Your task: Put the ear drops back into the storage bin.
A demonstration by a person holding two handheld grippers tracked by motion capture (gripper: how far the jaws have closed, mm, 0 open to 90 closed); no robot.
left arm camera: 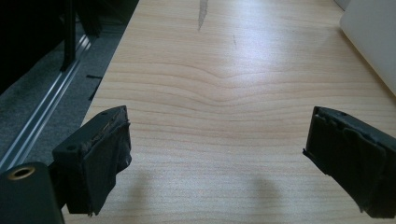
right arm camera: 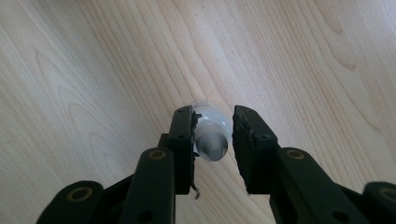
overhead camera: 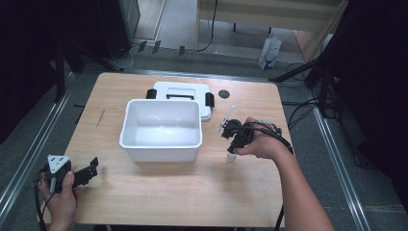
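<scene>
No brand, label or writing can be read anywhere on the table (overhead camera: 144,202).

From the high view, a white plastic storage bin (overhead camera: 161,130) stands open near the middle of the light wooden table, its lid (overhead camera: 185,91) (white, with black side latches) lying flat just behind it and touching its far edge. A small black disc (overhead camera: 223,94) sits on the wood beside the lid.

The right gripper (right arm camera: 212,133) points down at the table to the right of the bin. Its own view shows what the high view barely resolves: a small white light bulb (right arm camera: 212,133) sits between the jaws, the left jaw against it, a thin gap on the other side, so whether it is truly clamped I cannot tell.

The left gripper (overhead camera: 89,171) rests at the near left corner, jaws spread wide over bare wood, holding nothing.
</scene>
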